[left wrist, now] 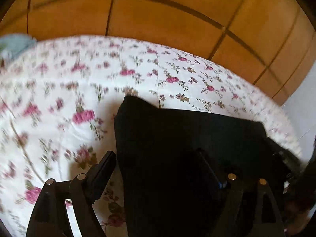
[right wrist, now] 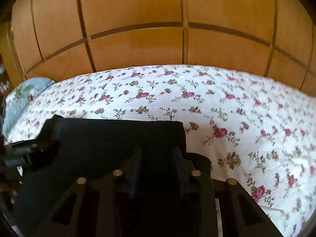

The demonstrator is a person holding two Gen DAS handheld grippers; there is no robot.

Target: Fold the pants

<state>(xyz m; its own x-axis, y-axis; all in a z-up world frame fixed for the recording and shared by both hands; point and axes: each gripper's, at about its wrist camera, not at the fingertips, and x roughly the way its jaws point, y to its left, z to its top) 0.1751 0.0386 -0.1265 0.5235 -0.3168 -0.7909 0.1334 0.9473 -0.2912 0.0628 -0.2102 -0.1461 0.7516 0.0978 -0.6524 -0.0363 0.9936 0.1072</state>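
Black pants lie folded in a flat block on a floral bedspread. My left gripper is wide open over their left edge: one finger hangs above the bedspread, the other above the black cloth. In the right wrist view the pants fill the lower middle, and my right gripper sits over their right part with its fingers a narrow gap apart. Black on black hides whether cloth is pinched there. Each gripper shows at the edge of the other's view: right gripper, left gripper.
A wooden panelled wardrobe rises right behind the bed's far edge. A pale blue cloth or pillow lies at the far left of the bed. The bedspread stretches to the right of the pants. A white wall shows at right.
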